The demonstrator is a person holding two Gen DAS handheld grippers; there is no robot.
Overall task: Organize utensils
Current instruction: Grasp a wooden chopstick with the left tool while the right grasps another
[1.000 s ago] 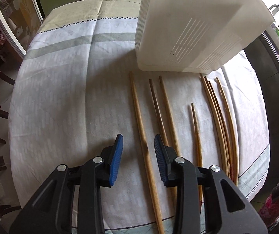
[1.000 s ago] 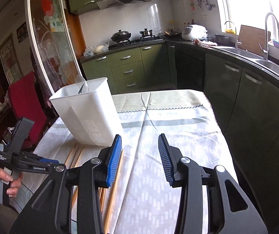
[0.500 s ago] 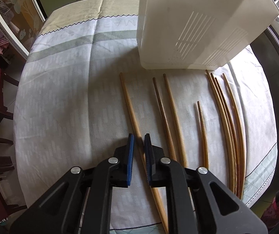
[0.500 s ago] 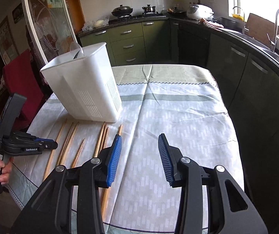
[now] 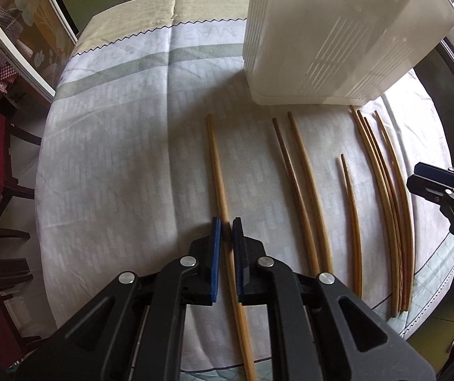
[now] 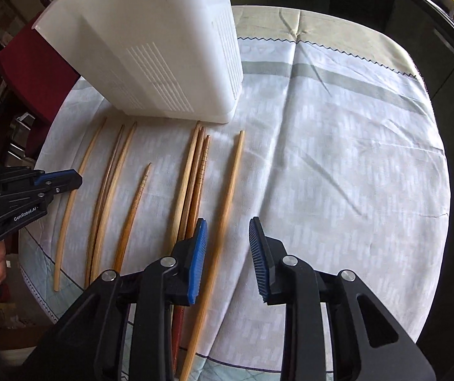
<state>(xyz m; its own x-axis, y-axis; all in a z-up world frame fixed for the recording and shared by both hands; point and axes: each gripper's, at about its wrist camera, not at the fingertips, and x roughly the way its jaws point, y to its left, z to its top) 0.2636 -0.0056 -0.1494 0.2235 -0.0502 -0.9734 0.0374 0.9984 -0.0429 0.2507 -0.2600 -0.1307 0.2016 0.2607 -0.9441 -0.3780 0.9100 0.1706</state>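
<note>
The left gripper (image 5: pixel 225 227) was clenched on a chopstick (image 5: pixel 217 165) lying toward 12 o'clock. The right gripper (image 6: pixel 228 231) hung released, straddling another chopstick (image 6: pixel 231 184). More chopsticks (image 5: pixel 382 190) lay at 3 o'clock; the bin (image 5: pixel 328 38) stood at 1 o'clock on the cloth (image 5: pixel 115 146).

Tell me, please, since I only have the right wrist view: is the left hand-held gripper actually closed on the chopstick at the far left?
Observer: Yes. In the left wrist view the left hand-held gripper is closed on the leftmost chopstick, which runs lengthwise between its two fingers.
Operator: Thank you. Does the white bin have openings on its left wall, which I cannot see?
Observer: It does. The white bin has a row of narrow vertical slots down that wall.
</note>
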